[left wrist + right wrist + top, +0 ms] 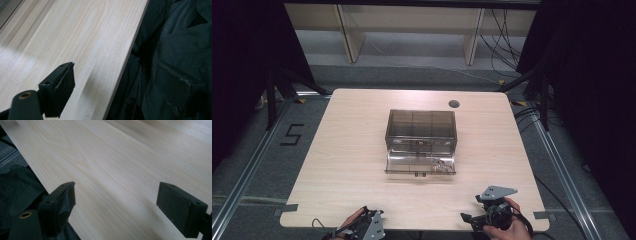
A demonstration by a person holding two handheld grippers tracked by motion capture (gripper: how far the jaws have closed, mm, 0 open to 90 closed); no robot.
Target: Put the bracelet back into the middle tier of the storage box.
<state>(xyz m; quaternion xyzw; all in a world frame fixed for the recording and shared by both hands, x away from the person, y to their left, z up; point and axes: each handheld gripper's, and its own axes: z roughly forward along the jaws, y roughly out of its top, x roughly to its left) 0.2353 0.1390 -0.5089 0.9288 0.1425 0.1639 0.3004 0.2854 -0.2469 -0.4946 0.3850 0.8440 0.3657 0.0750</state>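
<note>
Both grippers sit at the table's near edge in the high view: our left gripper (371, 226) at about 7 o'clock, our right gripper (476, 207) at about 5 o'clock, each in a hand. Up at 12 o'clock from them, near the centre of the table (347, 165), stands the smoky clear plastic box (421, 131), well apart from both grippers, its lower drawer (420, 163) pulled out toward us with a few small items at the drawer's right end, too small to make out. From the gripper views we get what the overhead cannot give us: the jaw spacing. Our right gripper (116, 202) has its jaws spread wide over bare wood, released, holding nothing. Our left gripper (120, 87) is likewise spread and empty, one jaw over the table's edge, the other over dark clothing (175, 50) beyond it.
</note>
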